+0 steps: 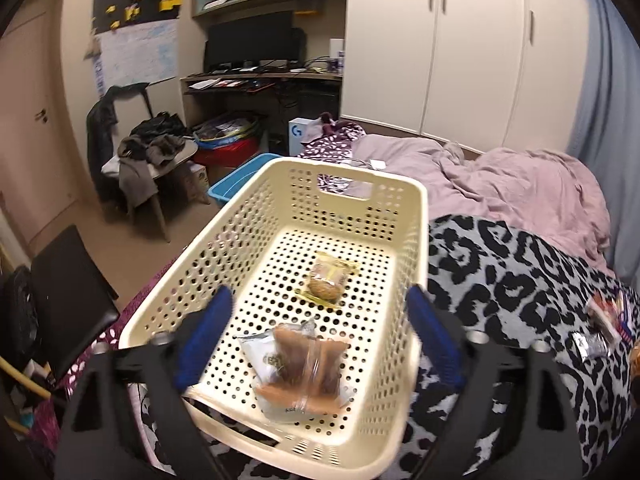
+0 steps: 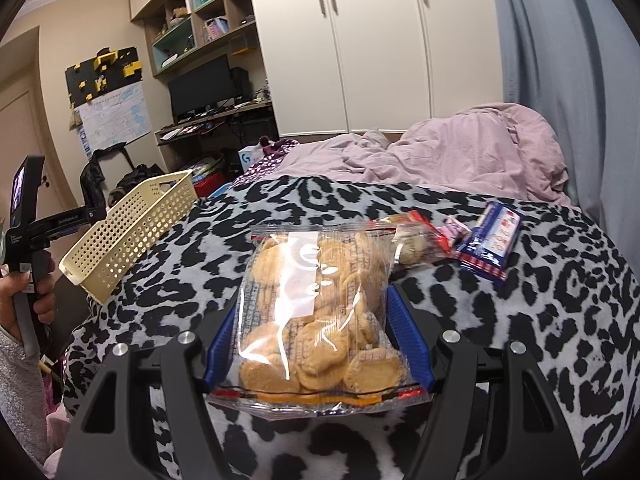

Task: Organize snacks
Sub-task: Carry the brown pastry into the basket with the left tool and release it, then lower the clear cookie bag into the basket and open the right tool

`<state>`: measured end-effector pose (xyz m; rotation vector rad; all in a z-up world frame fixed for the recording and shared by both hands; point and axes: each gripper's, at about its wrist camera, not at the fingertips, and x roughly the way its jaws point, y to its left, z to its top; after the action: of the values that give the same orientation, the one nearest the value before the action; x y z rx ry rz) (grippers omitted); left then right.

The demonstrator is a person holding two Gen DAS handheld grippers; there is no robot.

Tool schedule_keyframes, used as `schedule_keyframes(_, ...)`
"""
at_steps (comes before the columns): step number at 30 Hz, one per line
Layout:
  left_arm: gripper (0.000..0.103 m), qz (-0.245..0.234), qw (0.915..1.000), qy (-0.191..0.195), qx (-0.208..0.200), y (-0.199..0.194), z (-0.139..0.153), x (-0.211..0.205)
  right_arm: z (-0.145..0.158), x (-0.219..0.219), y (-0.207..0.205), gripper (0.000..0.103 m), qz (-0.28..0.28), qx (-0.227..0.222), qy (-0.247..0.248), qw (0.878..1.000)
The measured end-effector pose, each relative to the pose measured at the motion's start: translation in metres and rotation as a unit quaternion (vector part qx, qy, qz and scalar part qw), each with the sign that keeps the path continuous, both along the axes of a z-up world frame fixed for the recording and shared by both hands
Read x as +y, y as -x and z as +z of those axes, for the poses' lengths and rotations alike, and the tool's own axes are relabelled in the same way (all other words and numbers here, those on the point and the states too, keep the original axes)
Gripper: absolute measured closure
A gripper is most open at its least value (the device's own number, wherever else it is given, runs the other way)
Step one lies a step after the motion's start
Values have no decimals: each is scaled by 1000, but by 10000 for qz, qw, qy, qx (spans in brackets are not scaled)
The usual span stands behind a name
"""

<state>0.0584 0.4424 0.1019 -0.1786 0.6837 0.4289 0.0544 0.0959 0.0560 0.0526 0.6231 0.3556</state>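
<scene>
Leopard-print blanket (image 2: 500,320) covers the bed; cream perforated basket (image 1: 280,216) sits at its left edge, containing two wrapped snacks (image 1: 298,368); right tongs (image 2: 320,320) clamp a clear biscuit bag (image 2: 316,304); left tongs (image 1: 320,320) spread wide, empty, above basket.

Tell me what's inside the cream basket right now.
The cream basket holds two packets: a clear pack of brown bars near the front and a small wrapped cookie further back. The near-left corner is hidden behind the open left gripper.
</scene>
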Motion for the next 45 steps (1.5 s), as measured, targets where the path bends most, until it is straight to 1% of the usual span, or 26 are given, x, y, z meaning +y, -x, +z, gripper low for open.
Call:
schedule_keyframes(4,9,170,9998,-46,-56,6,1,7,3,18,-4,34,219,-12,46,9997)
schedule_keyframes(10,8,355,9991,-151,-174,15,4,11,16,63,-11,34,784,-142,72,9968)
schedule_keyframes(11,5,377,9990,-173,-189,16,5,11,19,74,-14,34,930,-170,62,9955)
schedule_keyframes(13,3,418,9986,-223,-244,20,6,13,24,97,-18,34,1203,-188,33,9926)
schedule_keyframes(17,3,667,9963,-422,-349,32,11,20,31,146,-27,34,1709,-166,-79,9851)
schedule_keyframes(23,3,1030,9919,-471,-567,55,20,38,34,217,-38,34,2341,-1,-251,9719)
schedule_keyframes(26,3,1145,9902,-468,-641,64,23,46,32,251,-42,34,2533,49,-227,9671)
schedule_keyframes(31,3,1301,9881,-407,-715,73,24,59,26,292,-44,34,2736,136,-140,9616)
schedule_keyframes(34,3,1363,9874,-330,-729,77,23,68,24,308,-47,34,2802,179,-129,9597)
schedule_keyframes(38,3,1449,9866,-164,-737,81,17,78,19,331,-50,33,3068,301,-58,9513)
schedule_keyframes(40,3,1474,9862,-92,-742,82,15,81,16,339,-49,32,3111,306,-21,9499)
schedule_keyframes(45,3,1476,9862,-23,-753,82,13,84,13,338,-44,29,3132,284,-63,9493)
